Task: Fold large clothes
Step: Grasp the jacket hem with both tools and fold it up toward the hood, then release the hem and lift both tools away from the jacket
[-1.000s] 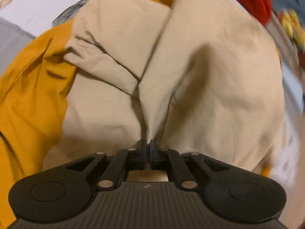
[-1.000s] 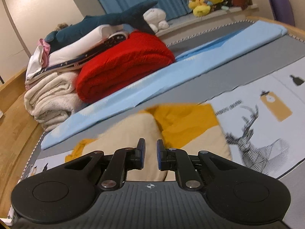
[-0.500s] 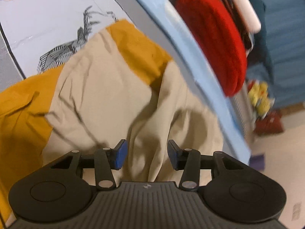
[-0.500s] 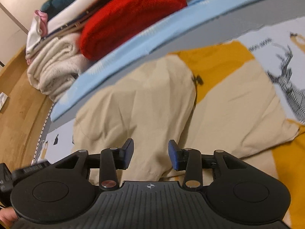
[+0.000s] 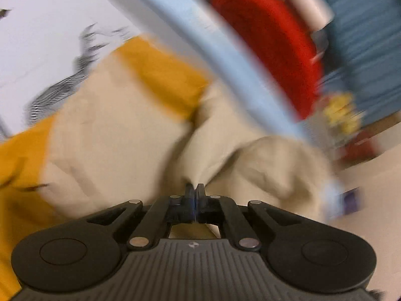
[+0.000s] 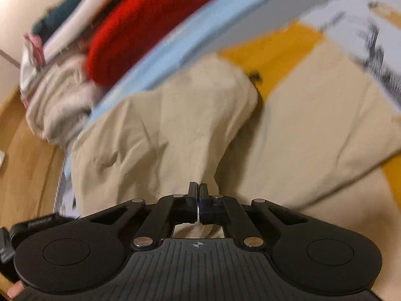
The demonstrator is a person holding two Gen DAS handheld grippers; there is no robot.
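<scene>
A large beige and mustard-yellow garment (image 5: 112,135) lies spread on the bed; it also shows in the right wrist view (image 6: 163,135). My left gripper (image 5: 194,190) is shut on a pinch of its beige cloth, which rises in a fold to the jaws. My right gripper (image 6: 198,189) is shut on another pinch of the beige cloth near the garment's near edge. Both views are blurred by motion.
A light blue sheet (image 6: 200,32) runs behind the garment. A red folded blanket (image 6: 140,30) and a stack of white towels (image 6: 55,100) lie beyond it. A printed bedcover with a deer (image 5: 50,50) lies under the garment. Wooden bed frame (image 6: 22,150) at left.
Both grippers were open over the beige cloth half a second ago and have now closed on it. The left had let go of an earlier pinch before that.
</scene>
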